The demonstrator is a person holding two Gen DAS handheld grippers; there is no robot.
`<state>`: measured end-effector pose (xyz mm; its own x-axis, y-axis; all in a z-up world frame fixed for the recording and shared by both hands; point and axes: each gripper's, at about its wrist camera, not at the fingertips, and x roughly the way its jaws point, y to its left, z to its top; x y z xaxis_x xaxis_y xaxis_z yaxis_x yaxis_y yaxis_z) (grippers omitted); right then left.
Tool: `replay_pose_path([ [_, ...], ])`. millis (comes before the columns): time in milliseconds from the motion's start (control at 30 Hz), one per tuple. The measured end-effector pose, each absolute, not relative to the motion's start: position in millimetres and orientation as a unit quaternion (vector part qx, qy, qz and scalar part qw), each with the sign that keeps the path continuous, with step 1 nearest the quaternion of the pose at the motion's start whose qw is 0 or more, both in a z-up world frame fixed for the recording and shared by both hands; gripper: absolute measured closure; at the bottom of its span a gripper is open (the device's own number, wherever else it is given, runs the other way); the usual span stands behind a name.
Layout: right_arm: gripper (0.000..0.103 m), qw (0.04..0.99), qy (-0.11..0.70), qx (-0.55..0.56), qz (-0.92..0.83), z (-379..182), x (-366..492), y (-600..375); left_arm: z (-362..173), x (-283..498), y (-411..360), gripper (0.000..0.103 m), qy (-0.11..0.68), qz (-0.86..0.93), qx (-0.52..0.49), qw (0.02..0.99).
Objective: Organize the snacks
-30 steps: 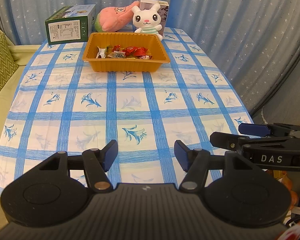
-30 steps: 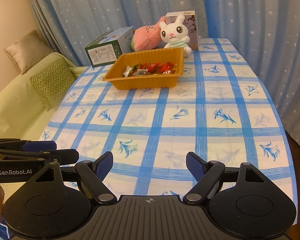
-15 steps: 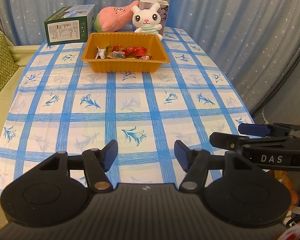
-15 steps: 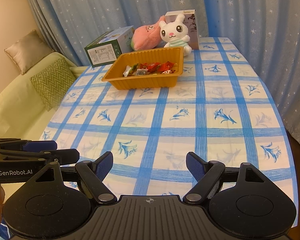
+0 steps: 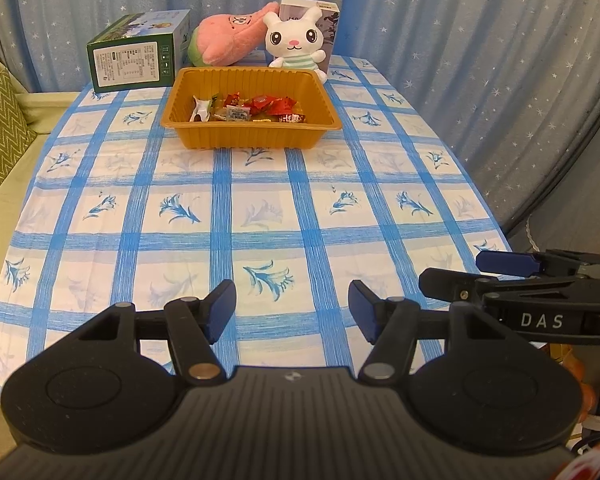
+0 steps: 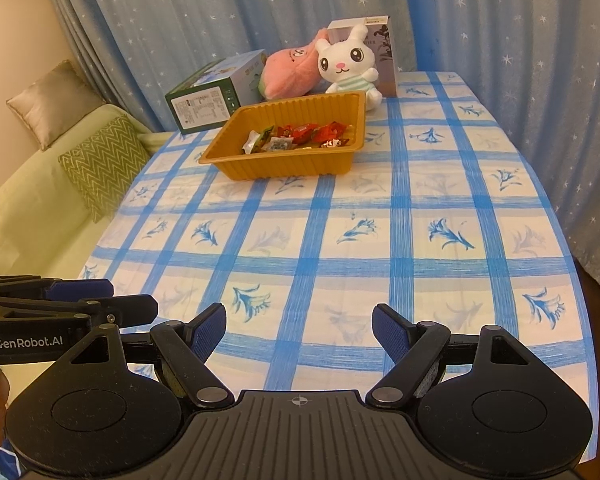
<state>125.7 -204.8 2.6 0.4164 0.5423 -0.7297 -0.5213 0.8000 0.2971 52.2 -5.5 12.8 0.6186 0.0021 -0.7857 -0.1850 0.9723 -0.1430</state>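
An orange plastic tray [image 5: 188,92] stands at the far end of the table and holds several wrapped snacks [image 5: 260,107]. It also shows in the right wrist view [image 6: 228,152] with the snacks [image 6: 300,136] inside. My left gripper [image 5: 292,310] is open and empty above the table's near edge. My right gripper [image 6: 299,330] is open and empty too, level with the left one. Each gripper shows from the side in the other's view: the right gripper [image 5: 496,270] and the left gripper [image 6: 100,296].
Behind the tray stand a green box [image 5: 138,56], a pink plush [image 5: 228,38], a white bunny plush [image 5: 296,40] and a tall carton [image 5: 328,20]. A blue checked cloth [image 5: 260,216] covers the table. A sofa with cushions [image 6: 100,164] is on the left, curtains behind.
Both grippers have stayed open and low at the near edge. The left wrist view has shifted very slightly, with the tray a little higher in the frame.
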Motion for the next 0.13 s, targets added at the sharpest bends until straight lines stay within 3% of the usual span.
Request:
replay_pose_path([
  [133,0.023,0.84,0.44,0.013,0.317,-0.9,126.1,-201.9,10.0,57.8,-1.5,0.043,0.442,0.056,-0.104,0.889],
])
